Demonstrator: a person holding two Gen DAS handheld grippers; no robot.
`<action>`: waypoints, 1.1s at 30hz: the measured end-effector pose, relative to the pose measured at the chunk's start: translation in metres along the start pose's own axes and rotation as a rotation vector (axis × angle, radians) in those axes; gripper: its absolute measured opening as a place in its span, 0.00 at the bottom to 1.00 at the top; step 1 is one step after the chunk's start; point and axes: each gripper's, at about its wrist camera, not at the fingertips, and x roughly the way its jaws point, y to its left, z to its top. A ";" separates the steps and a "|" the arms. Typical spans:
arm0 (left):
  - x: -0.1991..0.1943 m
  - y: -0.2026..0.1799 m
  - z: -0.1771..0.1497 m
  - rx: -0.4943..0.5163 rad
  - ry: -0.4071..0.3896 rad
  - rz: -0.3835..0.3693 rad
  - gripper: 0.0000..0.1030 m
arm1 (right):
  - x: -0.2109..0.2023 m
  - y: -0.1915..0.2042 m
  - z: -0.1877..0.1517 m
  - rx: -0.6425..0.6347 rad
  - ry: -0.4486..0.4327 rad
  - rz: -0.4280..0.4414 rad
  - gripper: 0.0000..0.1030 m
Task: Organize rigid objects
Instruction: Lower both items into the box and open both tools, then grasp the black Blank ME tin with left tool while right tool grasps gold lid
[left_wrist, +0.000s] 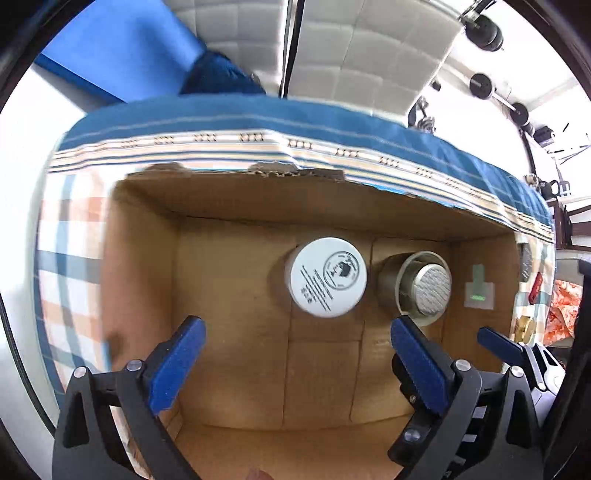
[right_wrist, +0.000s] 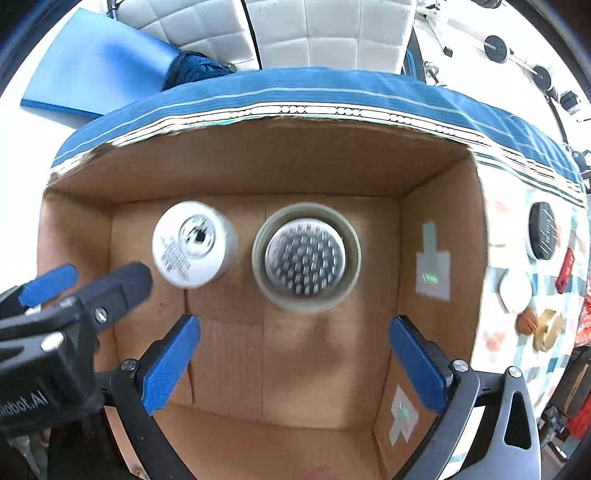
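My left jaws (left_wrist: 295, 363) are spread wide and hold nothing, and my right jaws (right_wrist: 293, 360) are the same, released and empty; both hang above the open cardboard box (right_wrist: 258, 162), looking down into it. Taking the box as the landmark: inside it, toward its far wall, the white jar (right_wrist: 194, 243) stands upright with its printed lid up, and just beside it, nearer the box's right wall, stands the olive-rimmed container (right_wrist: 306, 254) with a dimpled silver top. The two are close but I cannot tell whether they touch. The rest of the box floor is bare cardboard. Outside the box, past its right wall, more things wait on the checked cloth (right_wrist: 517, 339) of the desk: a black round tin (right_wrist: 543, 230), a red piece (right_wrist: 565, 271), a white disc (right_wrist: 515, 291) and a brass-coloured fitting (right_wrist: 546, 328).

I judge the two jars as placed, with the pieces outside the box left to gather. The risks from here: my two grippers sit close together over the box, so either swinging right could knock the other. A low sweep of my right jaws could clip the box's right wall and shove the whole box, or tip the olive-rimmed container into the white jar. The small flat pieces on soft cloth may slip or drag the cloth when pinched
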 end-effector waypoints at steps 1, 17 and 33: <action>-0.009 -0.002 0.004 -0.005 -0.015 -0.003 1.00 | -0.005 0.000 -0.004 -0.001 -0.010 -0.002 1.00; -0.093 -0.056 -0.061 0.029 -0.197 -0.008 1.00 | -0.143 0.008 -0.106 -0.005 -0.213 0.023 1.00; -0.140 -0.105 -0.104 0.041 -0.268 0.023 1.00 | -0.193 -0.031 -0.155 -0.025 -0.264 0.124 1.00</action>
